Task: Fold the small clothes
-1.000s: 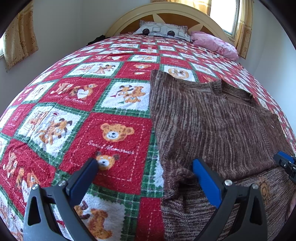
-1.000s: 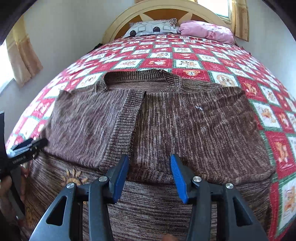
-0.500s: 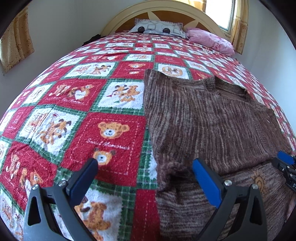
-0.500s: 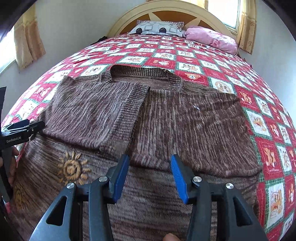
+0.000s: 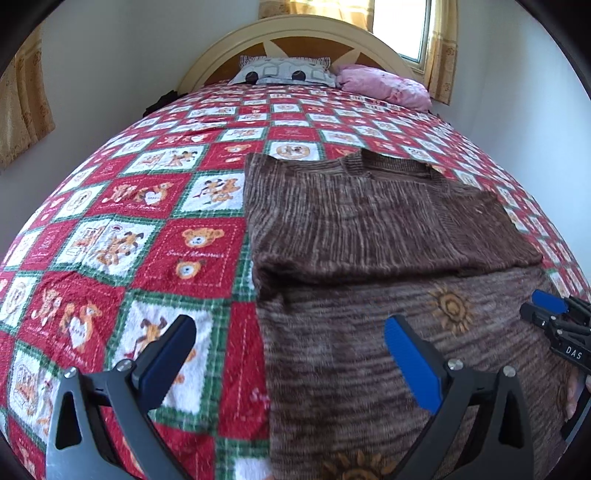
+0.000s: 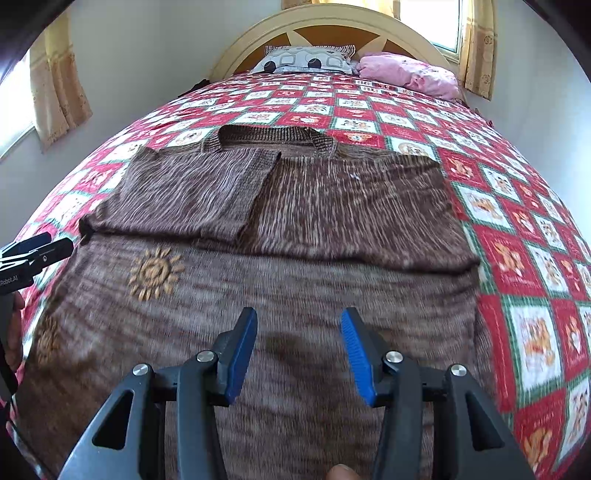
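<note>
Both grippers have been drawn back toward the foot of the bed since the earlier frames, so more of the sweater's lower body is exposed; the left gripper (image 5: 290,354) is held with jaws spread wide and nothing between them, straddling the sweater's left edge; the right gripper (image 6: 299,347) is held partly spread over the knit, gripping nothing; the brown knit sweater (image 6: 280,229) lies flat on the teddy-bear quilt (image 5: 147,206), sleeves folded inward; two pillows (image 6: 310,61) lie at the headboard (image 6: 332,26).

Bedspread: we see a red-and-white teddy-bear quilt (image 6: 524,258).
Headboard end: patterned pillow (image 6: 308,59), pink pillow (image 6: 410,74).
Windows: yellow curtains (image 6: 59,88).
</note>
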